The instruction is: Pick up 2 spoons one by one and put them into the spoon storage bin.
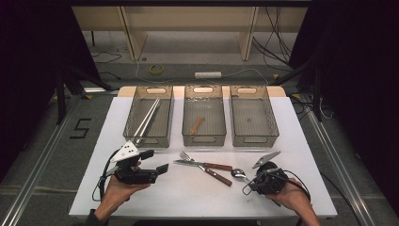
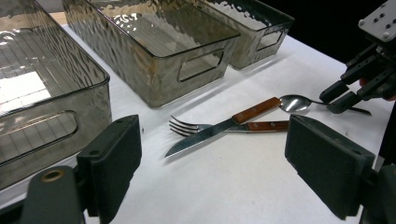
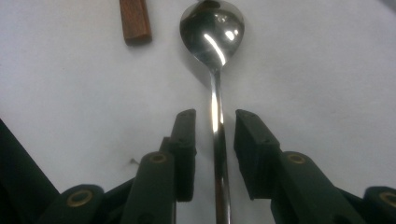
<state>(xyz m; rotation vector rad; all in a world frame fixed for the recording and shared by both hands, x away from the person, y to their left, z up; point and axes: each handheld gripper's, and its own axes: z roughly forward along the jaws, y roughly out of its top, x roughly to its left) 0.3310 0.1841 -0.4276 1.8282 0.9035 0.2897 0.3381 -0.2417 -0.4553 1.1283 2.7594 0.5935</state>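
Smoky clear plastic forms three bins (image 1: pixel 202 120) ranged across the upper middle of the high view on a white table (image 1: pixel 188 188). Pale sticks, probably chopsticks (image 1: pixel 147 120), are seen in the left bin, a small wooden-handled piece in the middle bin, nothing clear in the right one. Below centre, a knife (image 1: pixel 200 164) is laid crossed over a fork (image 1: pixel 202 165), and a spoon (image 1: pixel 239 174) lies just to their right.

The step in hand is judged to be the sorting of cutlery into bins, with the spoon next. In the right gripper view, the right gripper (image 3: pixel 215 128) is held parted, its jaws set either side of the spoon handle (image 3: pixel 217 140) with a narrow gap left; a squeeze and a lift are called for. The left gripper (image 2: pixel 212 168) is held wide apart at lower left, grasping nothing.

A "5" (image 1: pixel 81 128) is marked on the floor at the left edge. No brand can be read.
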